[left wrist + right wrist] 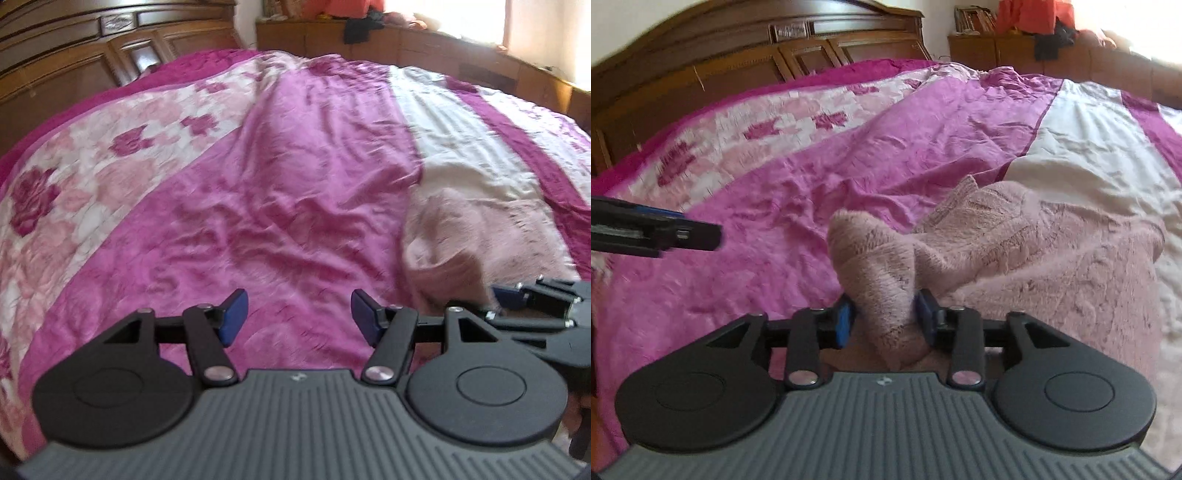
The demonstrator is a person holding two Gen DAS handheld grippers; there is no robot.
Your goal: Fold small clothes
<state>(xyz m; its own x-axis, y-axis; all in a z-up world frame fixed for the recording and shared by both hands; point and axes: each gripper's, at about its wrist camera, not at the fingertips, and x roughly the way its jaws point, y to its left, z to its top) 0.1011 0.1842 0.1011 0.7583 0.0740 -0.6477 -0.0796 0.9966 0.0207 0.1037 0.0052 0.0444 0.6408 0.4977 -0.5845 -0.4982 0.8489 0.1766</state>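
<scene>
While the right gripper (884, 317) pinches a bunched corner of the pink garment (1034, 251) lying on the bedspread (775, 221), the left gripper (295, 314), beside the garment, gapes empty; it should clamp another edge before lifting.

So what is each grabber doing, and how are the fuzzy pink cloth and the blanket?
Left gripper: open, empty.
Right gripper: shut on the pink garment.
Pink garment: rumpled, one corner lifted.
Bedspread: spread out, wrinkled.
</scene>
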